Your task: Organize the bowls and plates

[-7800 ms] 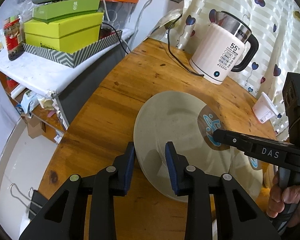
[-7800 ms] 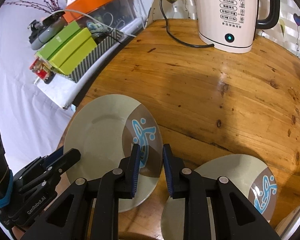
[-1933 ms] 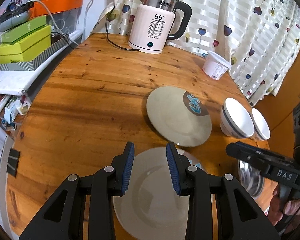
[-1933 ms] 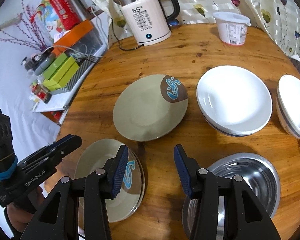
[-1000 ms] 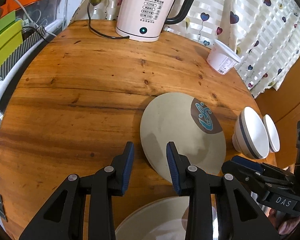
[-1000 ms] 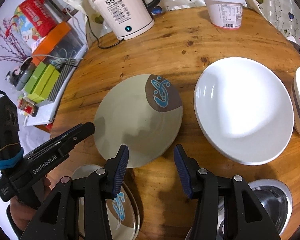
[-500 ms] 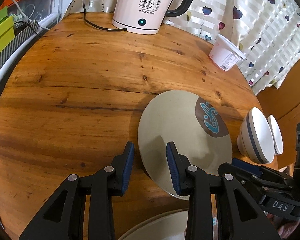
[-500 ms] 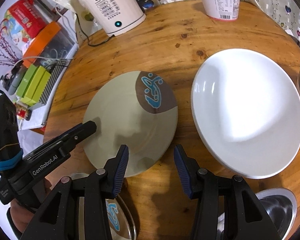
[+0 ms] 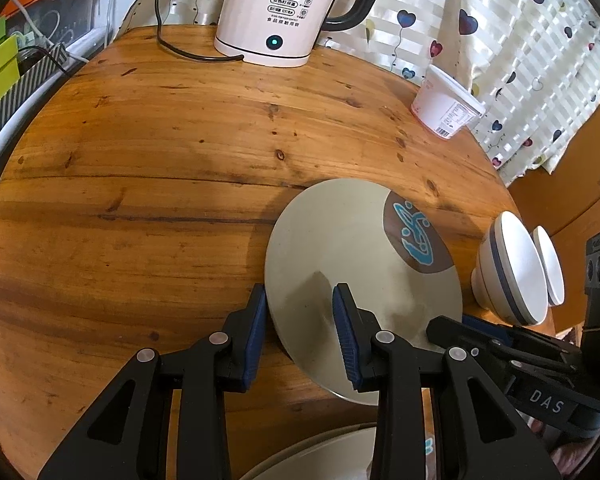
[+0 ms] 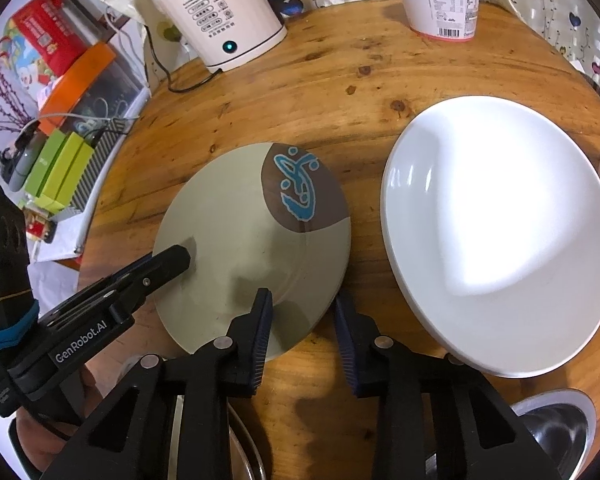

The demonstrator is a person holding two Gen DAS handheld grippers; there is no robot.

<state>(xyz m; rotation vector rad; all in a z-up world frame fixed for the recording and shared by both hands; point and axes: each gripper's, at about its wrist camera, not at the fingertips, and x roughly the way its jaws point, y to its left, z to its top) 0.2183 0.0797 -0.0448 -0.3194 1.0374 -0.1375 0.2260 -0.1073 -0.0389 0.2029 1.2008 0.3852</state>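
Grey plate (image 9: 360,264) mid-frame on the table (image 9: 140,160); left tongs (image 9: 300,320) and right tongs (image 10: 302,320) both parted, straddling its near rim, gripping nothing. Kettle (image 10: 216,12) upper left, white plate (image 10: 500,232) right, steel bowl (image 10: 556,424) lower right.

Kettle (image 9: 288,8) reads "55°C"; grippers read "DAS" (image 9: 546,406); "GenRobot.AI" (image 10: 80,346).

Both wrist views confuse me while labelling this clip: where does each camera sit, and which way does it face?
Left wrist: behind the left claw, facing down across the table at the grey-green plate; the right claw shows.
Right wrist: behind the right claw, facing the same plate and white bowl; the left claw shows.
Shared: plate, kettle, yogurt tub.
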